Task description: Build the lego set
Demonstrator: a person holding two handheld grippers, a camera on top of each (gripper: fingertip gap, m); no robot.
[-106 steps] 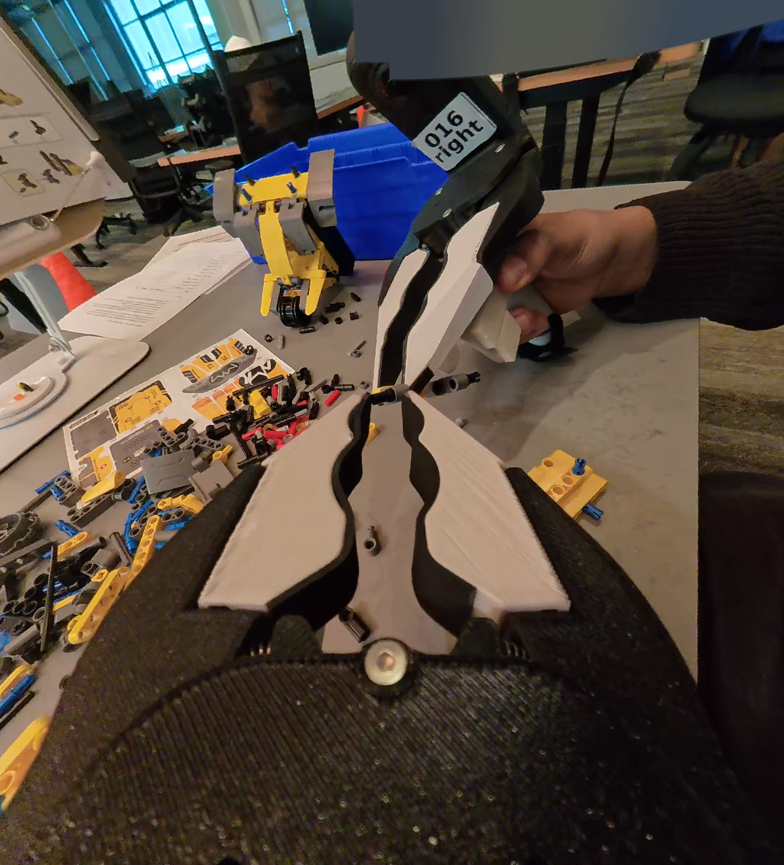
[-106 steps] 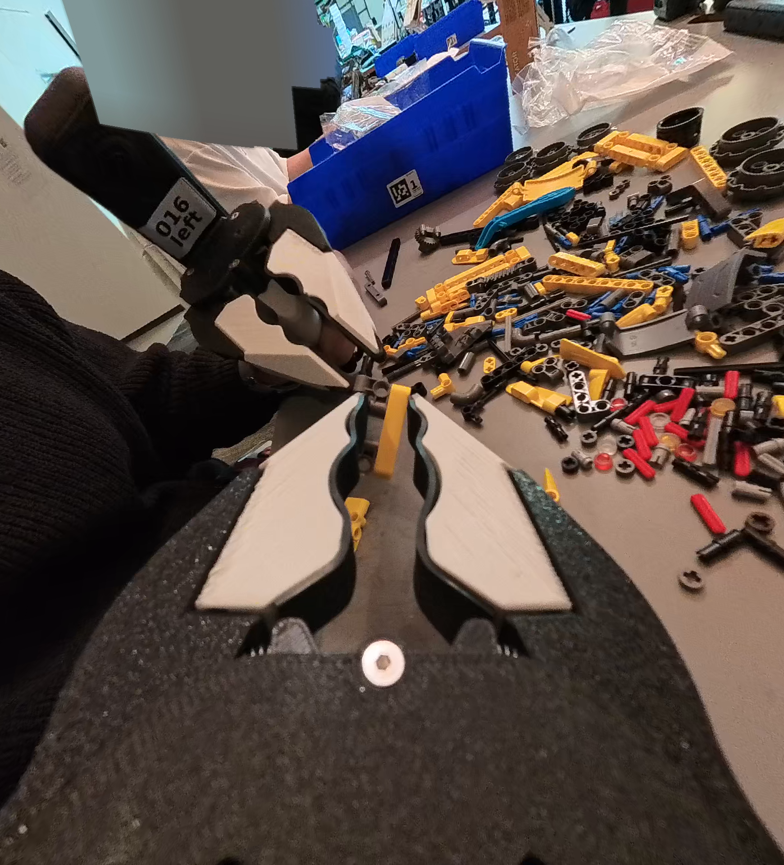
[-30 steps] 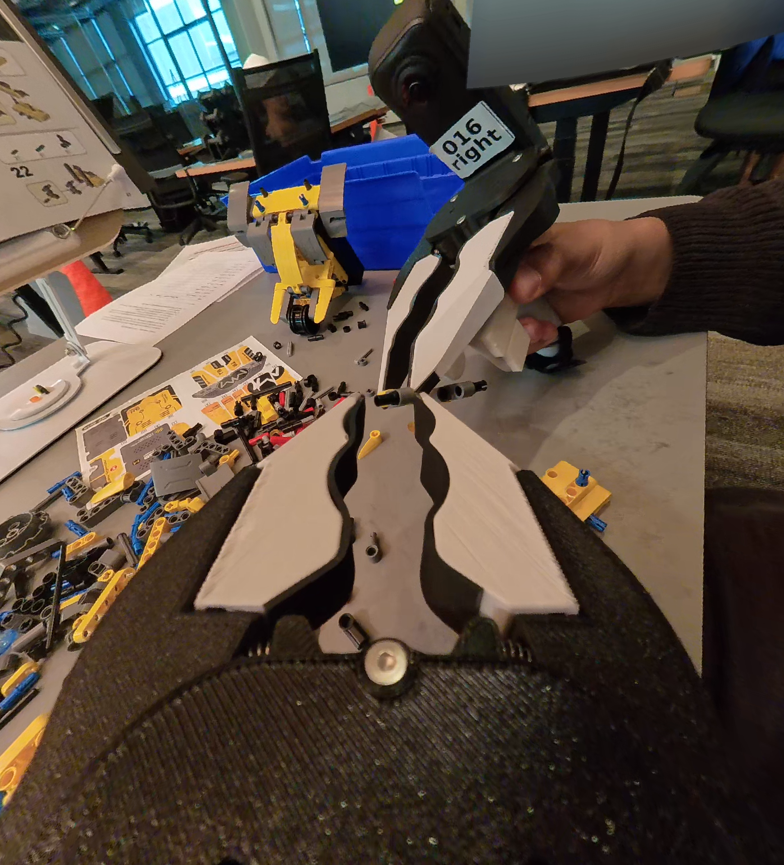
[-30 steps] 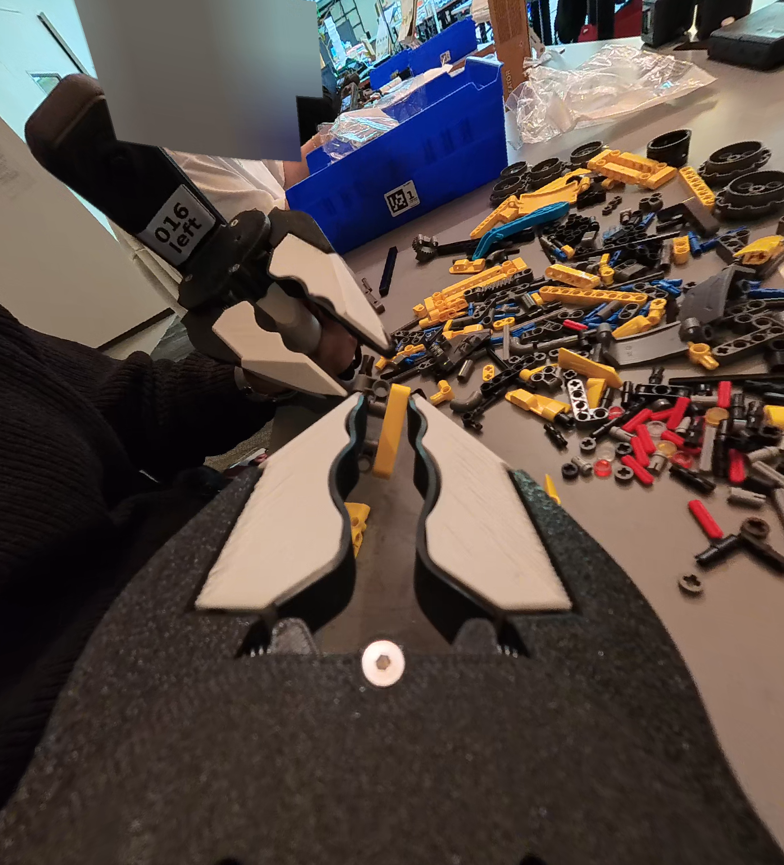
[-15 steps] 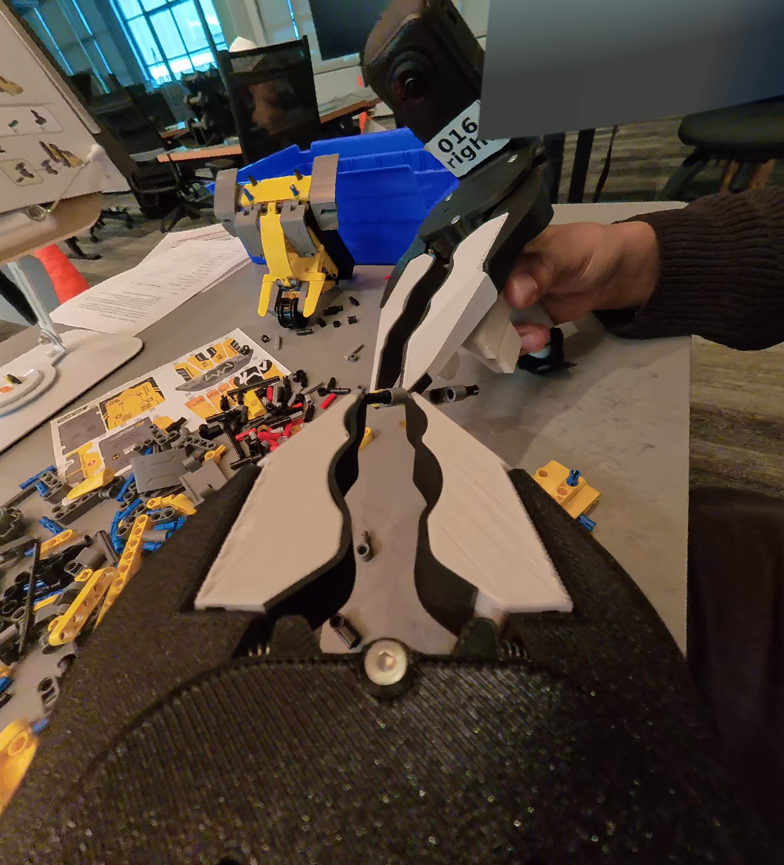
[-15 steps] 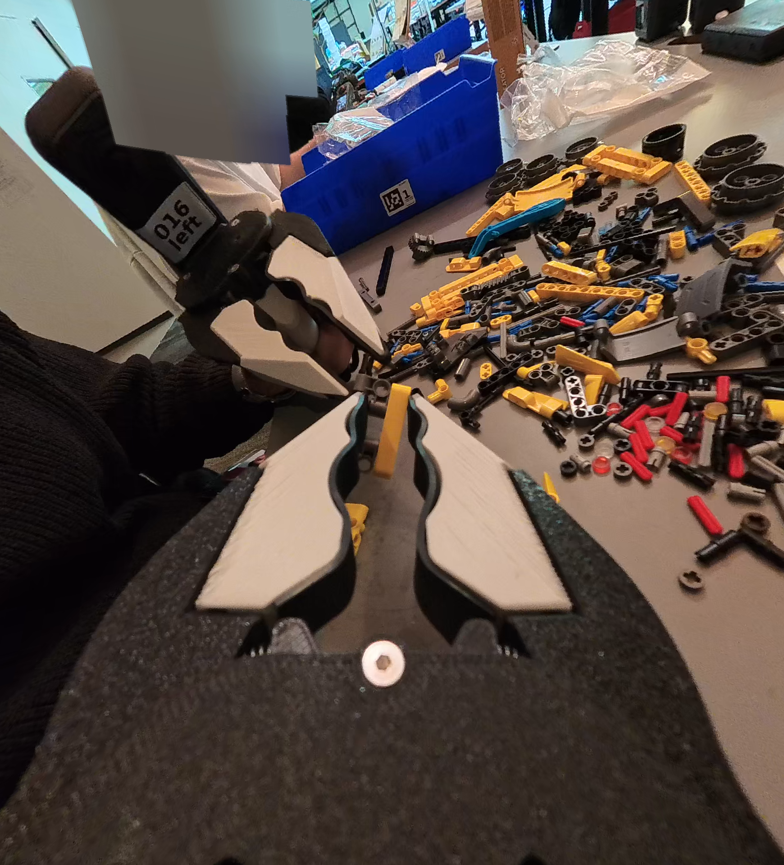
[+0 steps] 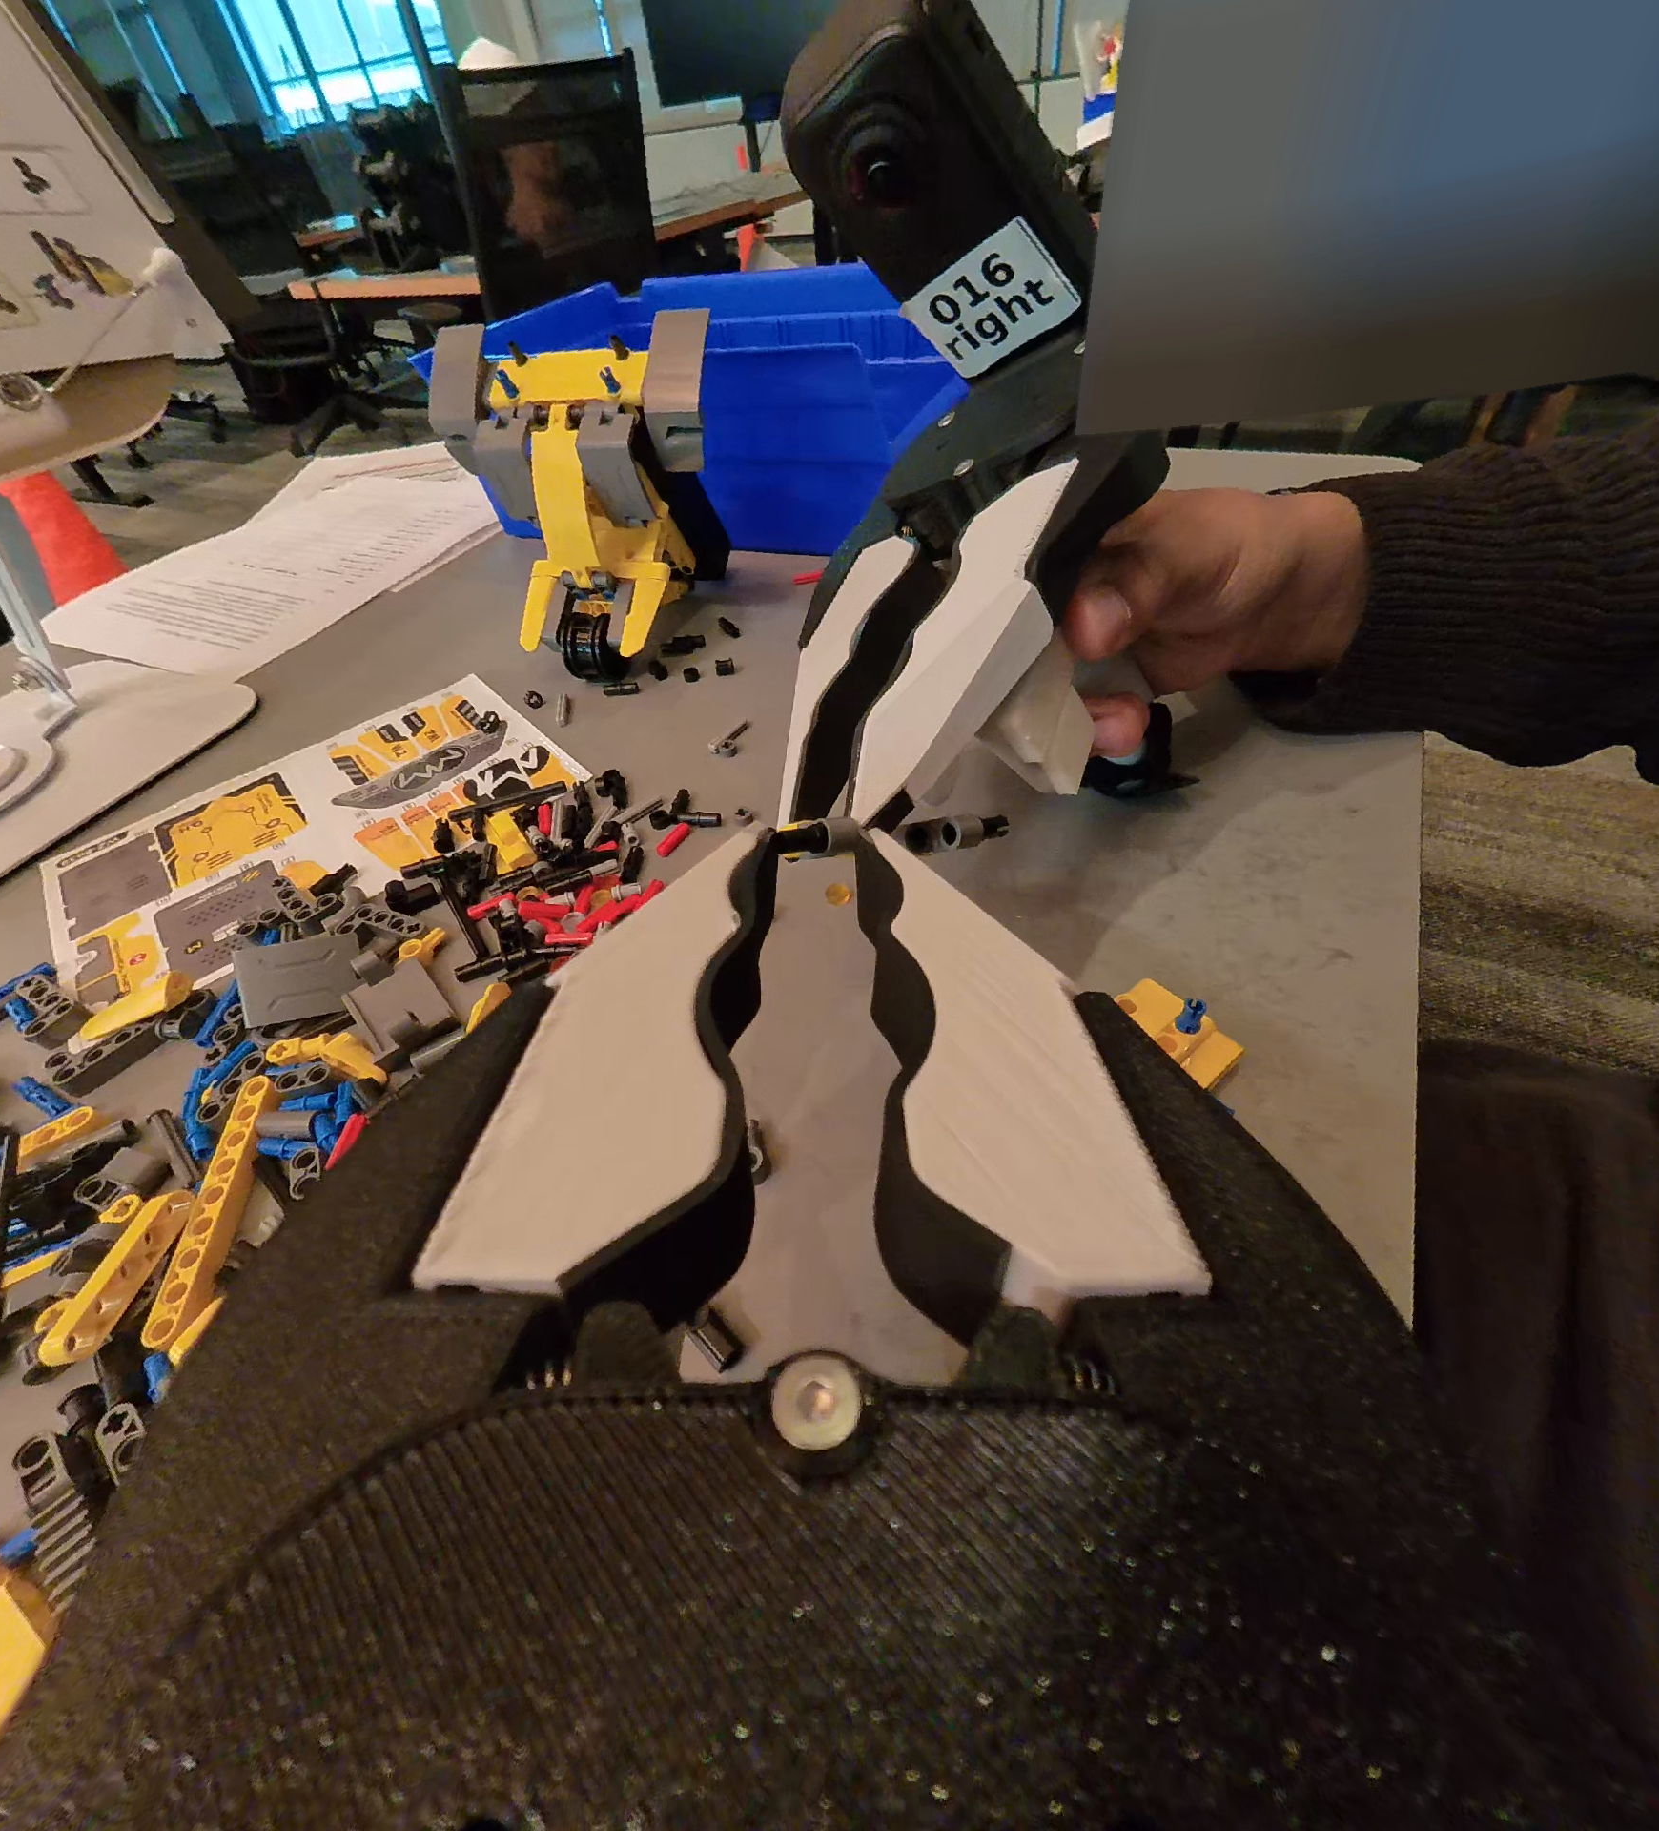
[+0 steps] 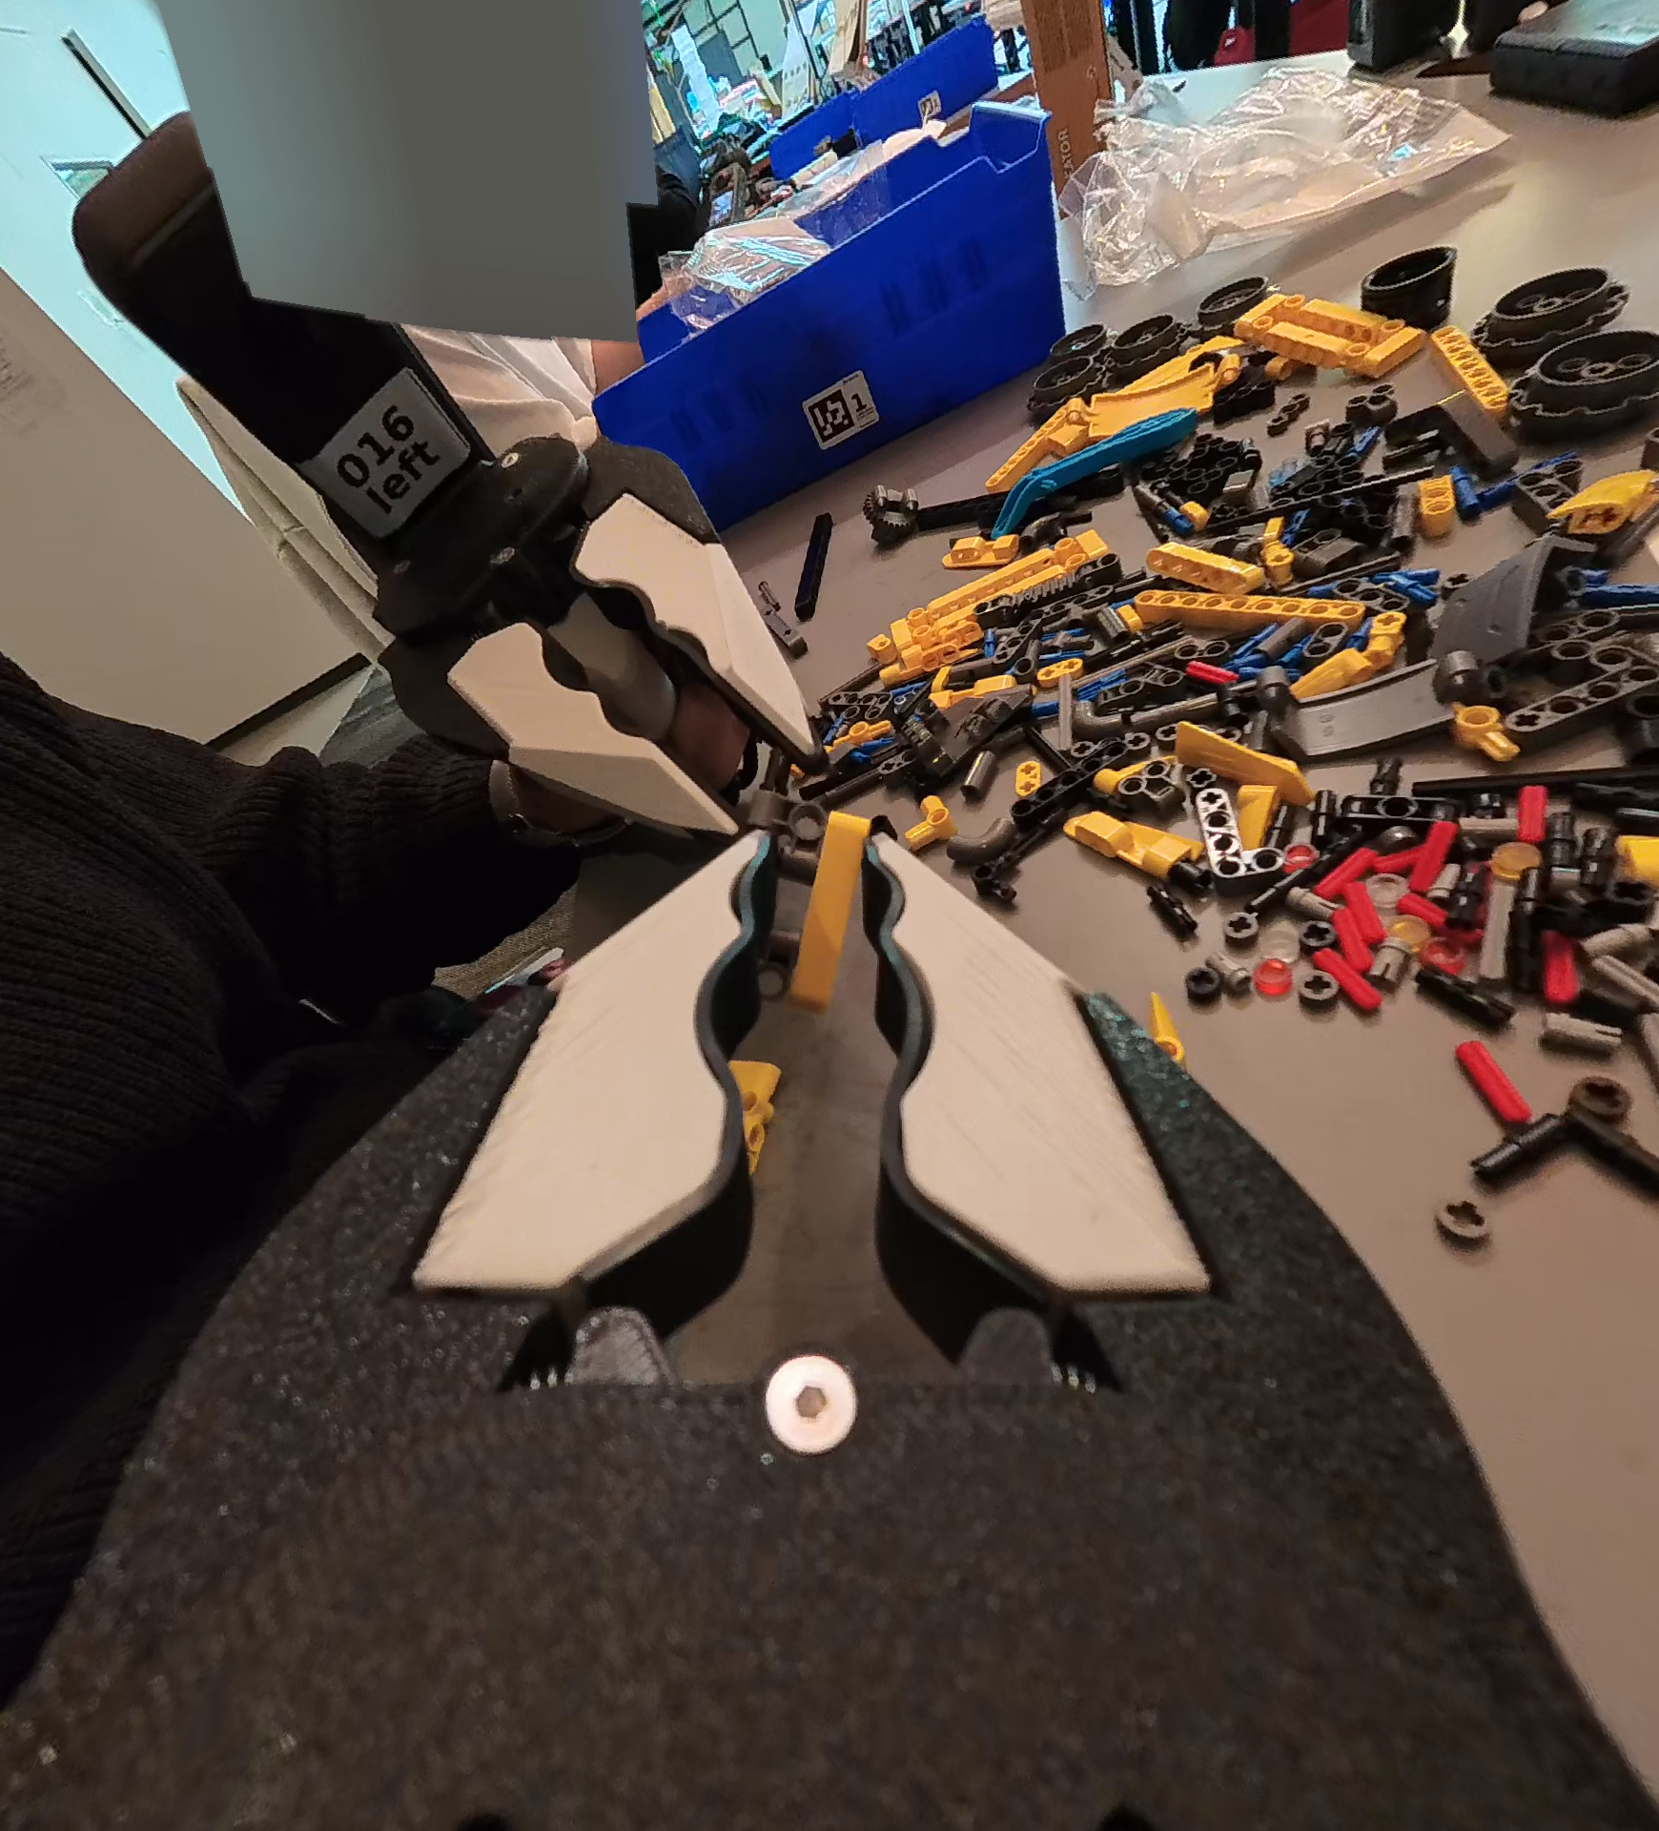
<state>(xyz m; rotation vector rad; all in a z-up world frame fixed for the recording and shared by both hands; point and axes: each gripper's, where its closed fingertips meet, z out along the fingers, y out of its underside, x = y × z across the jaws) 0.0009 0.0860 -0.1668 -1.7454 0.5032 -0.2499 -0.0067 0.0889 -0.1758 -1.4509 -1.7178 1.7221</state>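
Yellow beam (image 8: 828, 907) upright in right claw (image 8: 816, 842); grey connector (image 7: 830, 835) pinched in left claw (image 7: 814, 840).

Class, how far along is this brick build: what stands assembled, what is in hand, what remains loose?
Assembled: a yellow-and-grey model stands by the blue bin. In hand: the right gripper is shut on a yellow beam; the left gripper pinches a small grey connector at the beam's tip. Remaining: many loose pieces lie on the table.

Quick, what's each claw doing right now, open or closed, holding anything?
Left claw: closed on a small grey connector.
Right claw: closed on a yellow beam.
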